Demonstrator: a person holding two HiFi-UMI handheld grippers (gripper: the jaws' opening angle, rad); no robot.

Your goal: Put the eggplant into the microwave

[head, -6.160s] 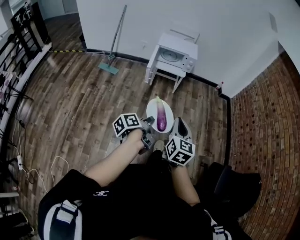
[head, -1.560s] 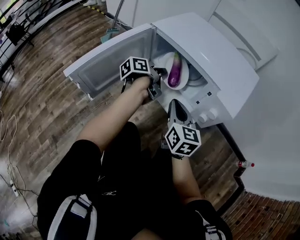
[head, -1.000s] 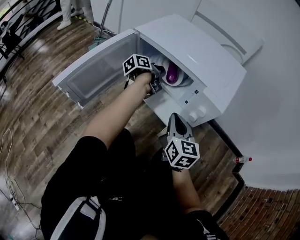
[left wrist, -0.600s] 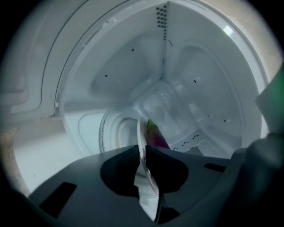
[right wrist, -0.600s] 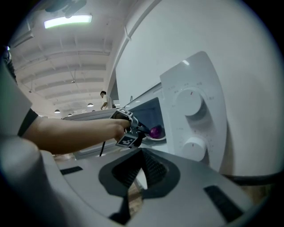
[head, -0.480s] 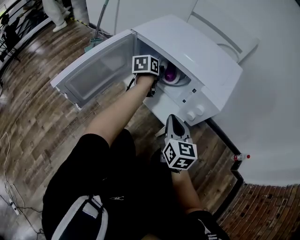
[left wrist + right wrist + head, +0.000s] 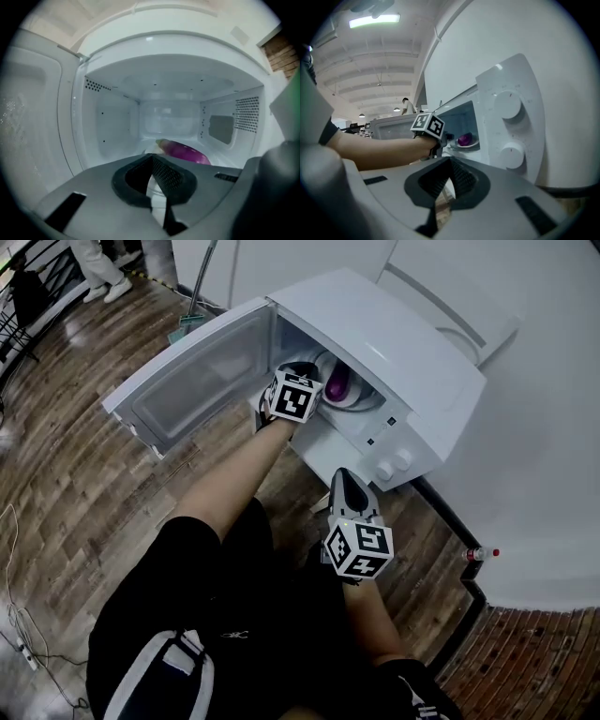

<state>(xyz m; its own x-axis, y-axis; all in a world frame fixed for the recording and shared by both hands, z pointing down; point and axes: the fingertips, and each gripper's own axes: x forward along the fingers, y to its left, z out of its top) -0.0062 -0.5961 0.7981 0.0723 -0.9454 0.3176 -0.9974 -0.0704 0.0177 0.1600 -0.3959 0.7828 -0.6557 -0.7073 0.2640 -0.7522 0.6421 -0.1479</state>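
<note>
The white microwave [image 7: 403, 343] stands open, its door [image 7: 187, 376] swung out to the left. The purple eggplant [image 7: 337, 385] lies on a white plate [image 7: 352, 402] inside the cavity. In the left gripper view the eggplant [image 7: 185, 152] rests on the cavity floor just beyond the jaws. My left gripper [image 7: 302, 381] is at the mouth of the cavity, shut with nothing in it [image 7: 153, 159]. My right gripper [image 7: 349, 486] hangs shut and empty below the control panel [image 7: 451, 161]. It looks at the two knobs [image 7: 508, 105] and the eggplant [image 7: 465, 139].
A mop [image 7: 192, 306] leans on the wall behind the door. Someone's feet [image 7: 94, 268] show at the top left. A small bottle [image 7: 480, 554] stands on the floor by the wall at right. A white cabinet [image 7: 459, 296] sits behind the microwave.
My left gripper has let go of the plate's rim, rolled so its marker cube faces up, and drawn back a little. The plate and eggplant stay inside. The right gripper has not moved.
</note>
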